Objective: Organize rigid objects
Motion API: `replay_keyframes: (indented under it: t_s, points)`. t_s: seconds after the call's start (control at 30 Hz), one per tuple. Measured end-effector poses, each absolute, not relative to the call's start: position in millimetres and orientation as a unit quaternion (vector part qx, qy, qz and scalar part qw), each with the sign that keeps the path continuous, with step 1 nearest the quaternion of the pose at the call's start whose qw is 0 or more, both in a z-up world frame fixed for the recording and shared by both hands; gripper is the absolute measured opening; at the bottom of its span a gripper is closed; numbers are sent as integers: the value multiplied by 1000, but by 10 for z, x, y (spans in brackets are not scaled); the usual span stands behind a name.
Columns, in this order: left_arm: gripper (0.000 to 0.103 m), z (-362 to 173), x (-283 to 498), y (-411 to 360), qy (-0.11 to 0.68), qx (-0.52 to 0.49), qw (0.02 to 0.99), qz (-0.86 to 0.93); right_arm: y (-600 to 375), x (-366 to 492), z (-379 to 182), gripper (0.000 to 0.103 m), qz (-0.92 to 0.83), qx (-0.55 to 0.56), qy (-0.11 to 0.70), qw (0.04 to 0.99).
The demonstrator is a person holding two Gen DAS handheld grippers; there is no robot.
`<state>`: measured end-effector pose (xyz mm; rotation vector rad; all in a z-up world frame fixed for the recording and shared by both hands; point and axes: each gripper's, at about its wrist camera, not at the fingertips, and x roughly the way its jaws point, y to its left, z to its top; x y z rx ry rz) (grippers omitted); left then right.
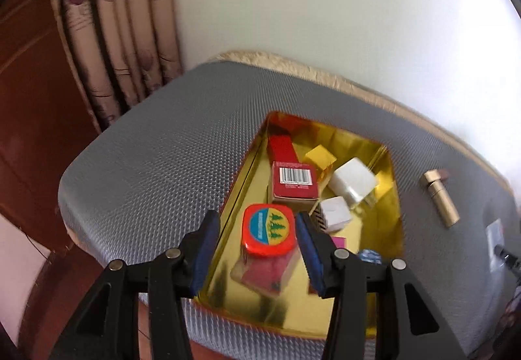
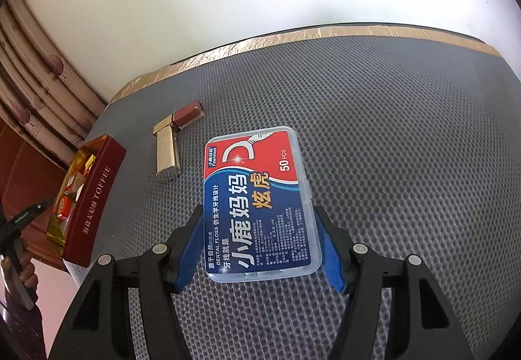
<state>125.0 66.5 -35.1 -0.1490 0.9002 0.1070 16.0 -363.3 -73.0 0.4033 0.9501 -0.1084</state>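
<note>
I see a grey mesh-covered surface (image 2: 374, 119). Directly on it: a toffee tin (image 2: 94, 197) left of my right gripper (image 2: 257, 246), a gold lighter (image 2: 167, 151) ahead-left, a dental floss box (image 2: 260, 203) between its fingers.

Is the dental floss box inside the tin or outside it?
Outside: the dental floss box lies flat on the grey mat, apart from the tin.

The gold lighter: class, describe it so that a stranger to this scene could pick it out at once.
Find the grey mat covering the table. Between the toffee tin and the floss box lies the gold lighter, flat on the mat. It alone is ribbed metal, with its brown cap flipped open at the far end.
</note>
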Motion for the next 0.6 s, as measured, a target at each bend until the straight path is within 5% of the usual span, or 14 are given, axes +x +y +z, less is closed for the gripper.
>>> replay_keyframes:
  t_s: [0.6]
  points:
    - [49,-350,218,417,412,-60,906,82,-2641,460,-206,60,92,221,431,870]
